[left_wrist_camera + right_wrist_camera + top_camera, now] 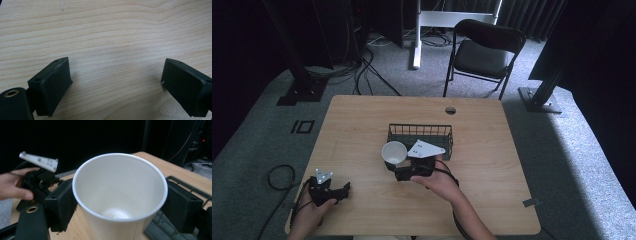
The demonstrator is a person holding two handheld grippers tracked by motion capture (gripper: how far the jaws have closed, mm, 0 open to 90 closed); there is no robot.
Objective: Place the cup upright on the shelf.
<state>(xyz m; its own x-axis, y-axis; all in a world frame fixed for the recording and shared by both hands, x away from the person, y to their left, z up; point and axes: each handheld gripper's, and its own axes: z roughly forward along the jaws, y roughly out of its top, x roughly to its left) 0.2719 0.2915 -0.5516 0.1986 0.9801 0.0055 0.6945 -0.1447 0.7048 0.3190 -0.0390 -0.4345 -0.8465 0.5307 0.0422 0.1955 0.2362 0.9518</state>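
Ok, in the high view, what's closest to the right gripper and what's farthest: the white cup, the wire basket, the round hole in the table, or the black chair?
1. White cup, held in its jaws.
2. Wire basket, just behind.
3. Round hole, near the table's far edge.
4. Black chair, on the floor beyond.

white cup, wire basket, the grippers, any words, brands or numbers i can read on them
None can be read.
White cup: plain inside and on its rim, no print.
Wire basket: bare dark wire, no label.
Right gripper: its grey plate bears only small dark dots, no letters.
Left gripper: black jaws with plain pads, no marking.
Table: wood grain only.
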